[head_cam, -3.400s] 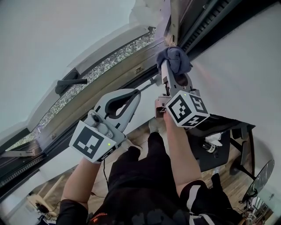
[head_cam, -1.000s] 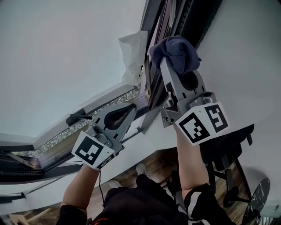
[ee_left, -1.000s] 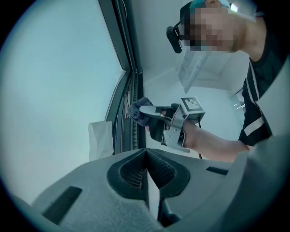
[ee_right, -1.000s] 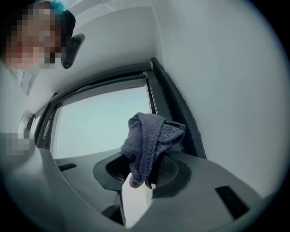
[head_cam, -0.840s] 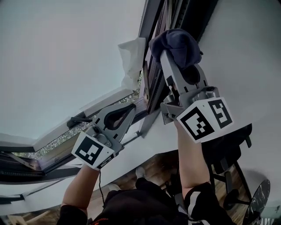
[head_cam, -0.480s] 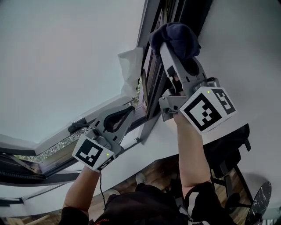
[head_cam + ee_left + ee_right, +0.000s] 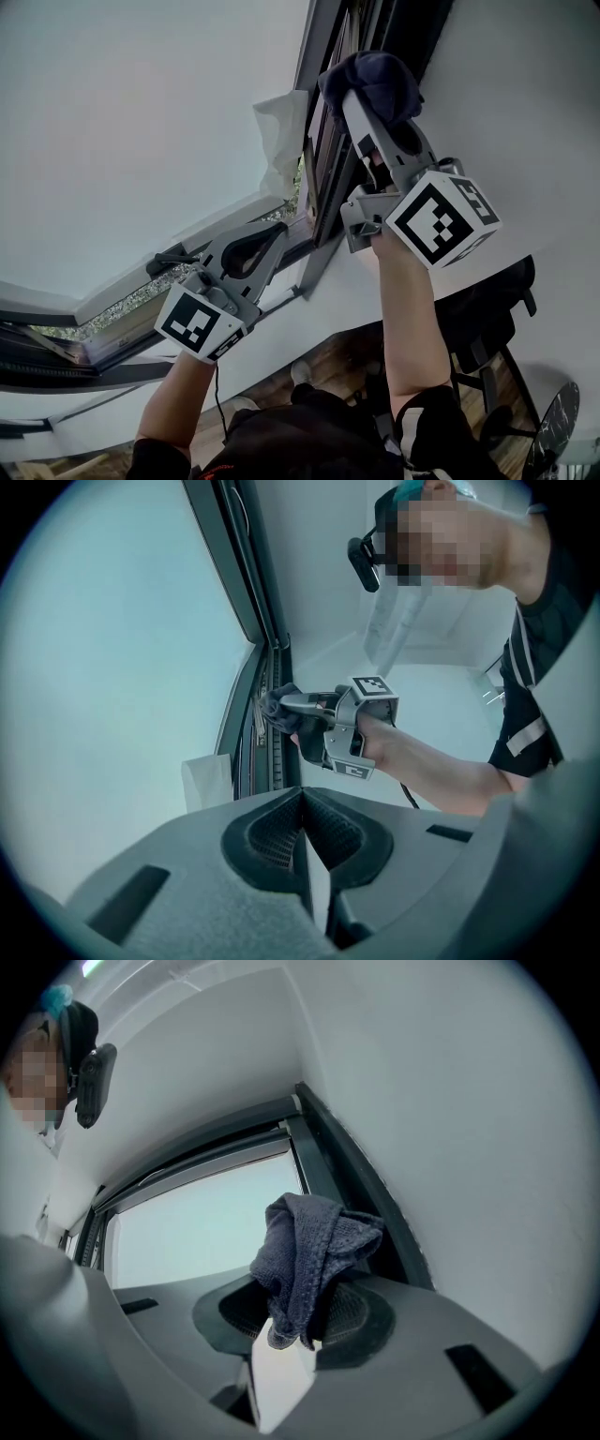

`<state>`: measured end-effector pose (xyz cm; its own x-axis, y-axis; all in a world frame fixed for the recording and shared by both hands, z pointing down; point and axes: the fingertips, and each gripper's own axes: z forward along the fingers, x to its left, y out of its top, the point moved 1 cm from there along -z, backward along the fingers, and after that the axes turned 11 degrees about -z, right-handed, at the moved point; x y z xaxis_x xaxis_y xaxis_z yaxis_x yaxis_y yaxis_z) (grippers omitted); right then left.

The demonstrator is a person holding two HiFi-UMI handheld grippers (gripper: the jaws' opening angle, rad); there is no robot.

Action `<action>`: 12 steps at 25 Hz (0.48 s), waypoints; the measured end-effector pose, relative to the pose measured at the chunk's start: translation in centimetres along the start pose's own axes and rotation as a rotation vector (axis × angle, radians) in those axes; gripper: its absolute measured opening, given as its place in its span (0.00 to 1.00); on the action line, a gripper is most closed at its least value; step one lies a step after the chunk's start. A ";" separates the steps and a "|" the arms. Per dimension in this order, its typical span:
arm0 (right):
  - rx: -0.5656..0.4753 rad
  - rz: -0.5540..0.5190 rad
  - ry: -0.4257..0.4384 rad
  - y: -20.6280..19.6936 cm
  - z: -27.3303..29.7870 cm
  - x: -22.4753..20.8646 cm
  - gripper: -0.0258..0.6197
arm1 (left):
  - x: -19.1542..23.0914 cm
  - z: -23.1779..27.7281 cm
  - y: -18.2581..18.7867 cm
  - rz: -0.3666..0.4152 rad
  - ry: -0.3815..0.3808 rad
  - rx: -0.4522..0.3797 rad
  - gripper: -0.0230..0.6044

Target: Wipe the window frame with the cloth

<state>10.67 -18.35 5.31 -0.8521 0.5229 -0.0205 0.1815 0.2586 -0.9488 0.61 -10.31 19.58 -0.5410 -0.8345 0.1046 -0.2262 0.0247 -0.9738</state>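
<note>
My right gripper (image 7: 361, 94) is raised high and shut on a dark blue-grey cloth (image 7: 375, 80), bunched against the dark upright window frame (image 7: 323, 131). The right gripper view shows the cloth (image 7: 314, 1251) hanging out of the closed jaws beside the dark frame (image 7: 361, 1185). My left gripper (image 7: 272, 234) sits lower, near the frame's bottom corner, shut with nothing in it. The left gripper view has its jaws (image 7: 305, 832) pressed together, and beyond them the right gripper and cloth (image 7: 277, 710) against the frame (image 7: 253, 649).
A white crumpled sheet (image 7: 281, 141) clings to the glass beside the frame. A black window handle (image 7: 169, 261) sticks out of the lower sash. Below are a wooden floor, a dark desk (image 7: 487, 309) and a fan (image 7: 553, 422). White wall lies right of the frame.
Over the past seconds the right gripper carried the cloth up the upright frame. In the last second it edged slightly higher; the left gripper stayed near the bottom corner.
</note>
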 end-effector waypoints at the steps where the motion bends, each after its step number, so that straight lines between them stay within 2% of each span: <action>1: 0.004 0.009 -0.001 -0.1 0.0 0.0 0.22 | 0.0 -0.1 0.0 -0.003 0.001 0.002 0.07; 8: 0.047 0.085 -0.008 -2.7 0.2 -1.8 0.22 | 0.5 0.6 -1.1 -0.033 0.017 0.040 0.07; 12: 0.058 0.092 -0.013 -3.8 -0.8 -1.0 0.22 | -0.2 -0.3 -1.8 -0.050 0.011 0.045 0.07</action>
<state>11.24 -19.22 9.17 -0.8396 0.5315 -0.1118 0.2304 0.1621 -0.9595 0.92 -10.05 21.36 -0.5384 -0.8282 0.1556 -0.2169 -0.0423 -0.9753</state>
